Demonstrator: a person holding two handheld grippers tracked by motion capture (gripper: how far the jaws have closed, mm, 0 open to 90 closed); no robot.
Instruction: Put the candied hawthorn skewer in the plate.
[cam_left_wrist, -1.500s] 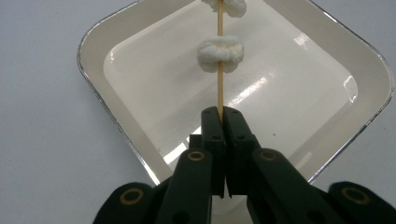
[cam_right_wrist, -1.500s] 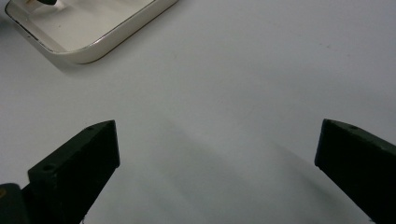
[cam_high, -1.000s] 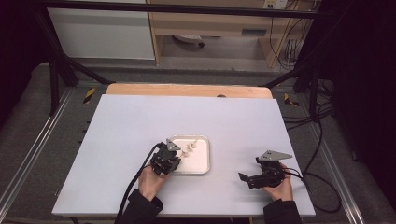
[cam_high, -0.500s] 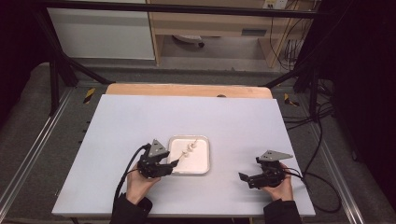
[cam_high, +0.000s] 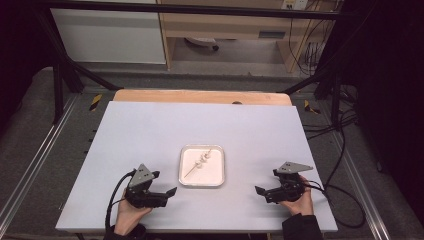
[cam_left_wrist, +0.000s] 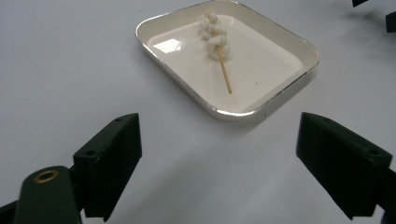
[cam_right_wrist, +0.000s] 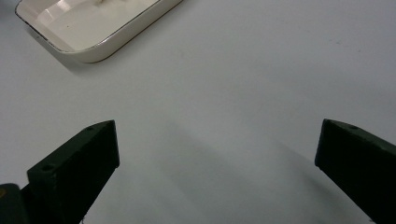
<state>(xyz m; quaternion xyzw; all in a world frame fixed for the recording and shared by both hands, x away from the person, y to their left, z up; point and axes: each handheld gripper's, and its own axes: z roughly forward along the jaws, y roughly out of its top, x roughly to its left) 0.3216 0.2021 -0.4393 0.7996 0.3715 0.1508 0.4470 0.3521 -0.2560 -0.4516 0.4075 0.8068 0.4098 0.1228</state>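
A white tray (cam_high: 218, 175) sits mid-table (cam_high: 150, 130); a skewer (cam_left_wrist: 223, 70) of white pieces lies in it.

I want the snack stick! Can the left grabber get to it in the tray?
Probably yes. The left gripper is open and faces the tray, with bare table between. The skewer lies uncovered inside, though flat, so pinching it may be fiddly.

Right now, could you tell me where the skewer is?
In the high view the skewer lies inside the white tray at the table's centre-front, between the left hand-held gripper and the right hand-held gripper.
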